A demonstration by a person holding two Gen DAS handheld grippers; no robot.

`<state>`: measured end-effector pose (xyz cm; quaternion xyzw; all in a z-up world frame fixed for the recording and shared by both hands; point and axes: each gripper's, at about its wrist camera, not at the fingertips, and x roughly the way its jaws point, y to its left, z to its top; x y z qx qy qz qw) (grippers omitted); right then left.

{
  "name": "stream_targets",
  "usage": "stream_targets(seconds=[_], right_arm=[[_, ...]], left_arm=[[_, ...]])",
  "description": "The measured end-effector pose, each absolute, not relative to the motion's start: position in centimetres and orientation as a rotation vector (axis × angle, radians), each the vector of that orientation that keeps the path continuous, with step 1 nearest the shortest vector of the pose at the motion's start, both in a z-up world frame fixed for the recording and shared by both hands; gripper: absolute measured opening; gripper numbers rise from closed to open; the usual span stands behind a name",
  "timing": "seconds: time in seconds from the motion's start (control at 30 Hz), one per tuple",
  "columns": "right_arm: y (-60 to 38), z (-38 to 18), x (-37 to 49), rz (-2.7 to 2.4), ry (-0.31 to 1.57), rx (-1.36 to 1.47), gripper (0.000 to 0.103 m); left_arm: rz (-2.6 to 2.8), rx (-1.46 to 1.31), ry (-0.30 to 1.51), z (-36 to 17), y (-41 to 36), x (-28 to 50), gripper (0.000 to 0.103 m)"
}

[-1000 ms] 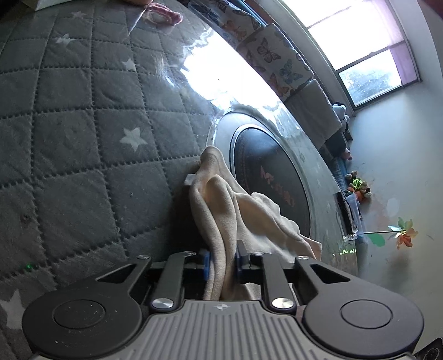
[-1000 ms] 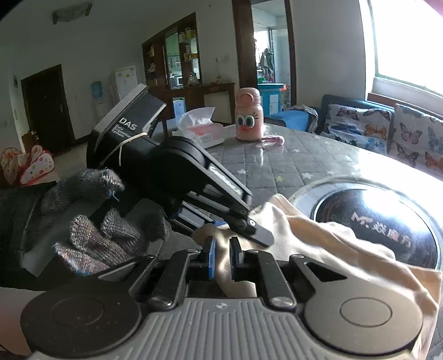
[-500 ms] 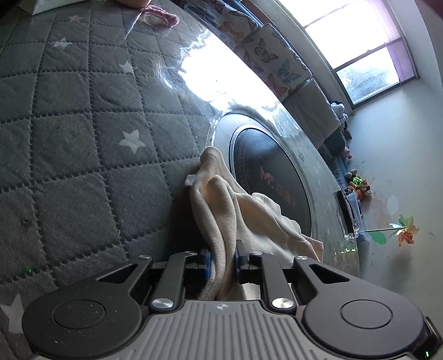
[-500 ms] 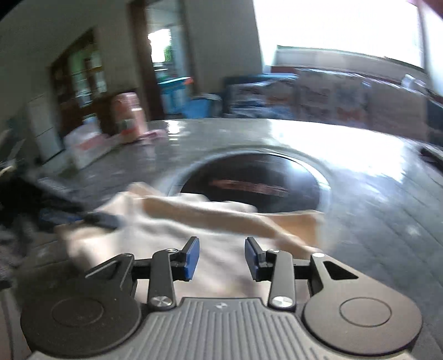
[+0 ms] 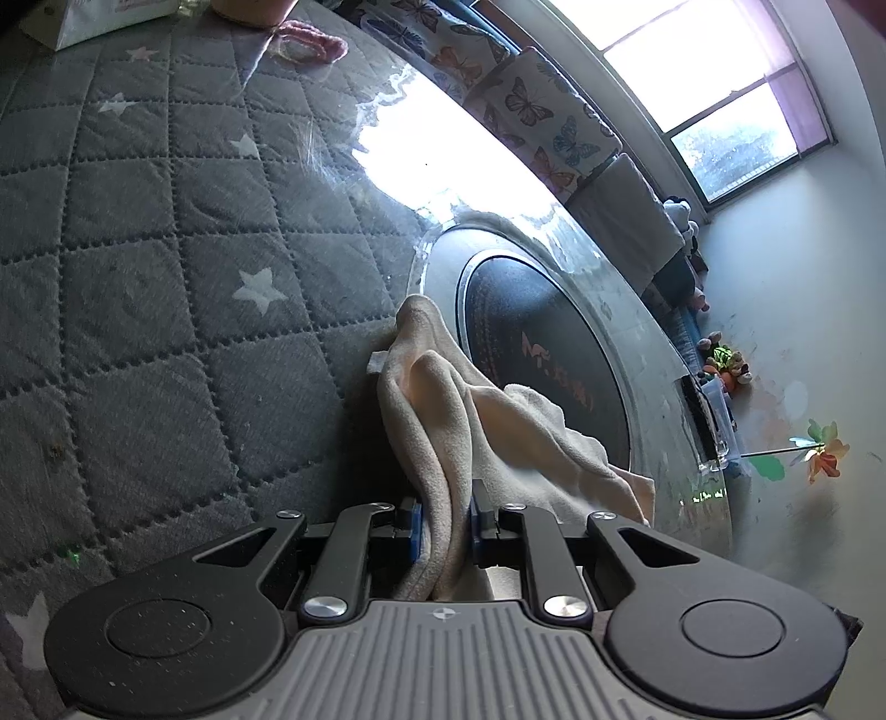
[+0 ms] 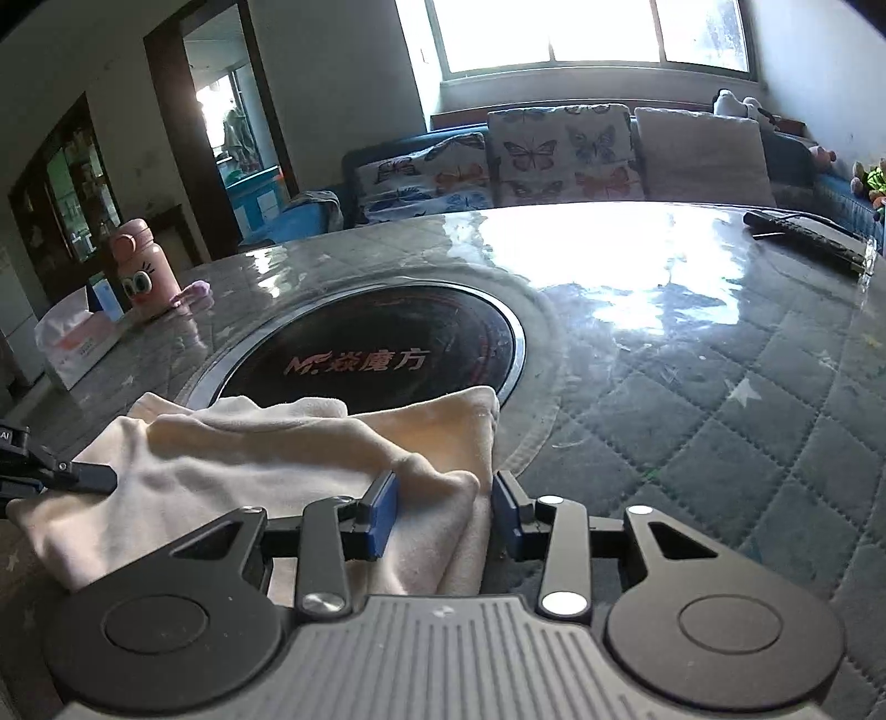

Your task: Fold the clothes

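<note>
Meanwhile, seen from the left wrist, the left gripper is pinching a bunched fold of the cream garment, its blue pads pressed against the cloth on both sides. The garment is lying crumpled on the grey quilted table cover, spilling over the rim of the round black cooktop set into the table. A pink cloth item is resting at the far edge, too blurred to identify.

From the right wrist, the right gripper is sitting astride the near corner of the same garment; its jaws have just been closing, with the cloth between them. The left pad appears to be touching the fabric, while the right pad is standing just clear of it, so no firm grip is showing. The left gripper's tip is holding the garment's far end at the frame's left edge. A pink bottle and a tissue pack are standing beyond the cooktop.
</note>
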<state>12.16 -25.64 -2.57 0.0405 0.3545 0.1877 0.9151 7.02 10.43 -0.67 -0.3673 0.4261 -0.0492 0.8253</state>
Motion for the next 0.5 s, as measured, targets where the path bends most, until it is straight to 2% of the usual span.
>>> stream_targets(seconds=[0.03, 0.13, 0.5], right_arm=[[-25.6, -2.5, 12.1, 0.391, 0.734, 0.086, 0.018], [-25.5, -2.0, 11.8, 0.399, 0.731, 0.087, 0.011], [-21.3, 2.6, 11.3, 0.512, 0.674, 0.016, 0.008]], left_arm=[[-0.104, -0.775, 0.904, -0.6, 10.4, 7.0, 0.017], [-0.103, -0.761, 0.898, -0.6, 10.2, 7.0, 0.016], [-0.091, -0.738, 0.808, 1.2, 13.1, 5.2, 0.015]])
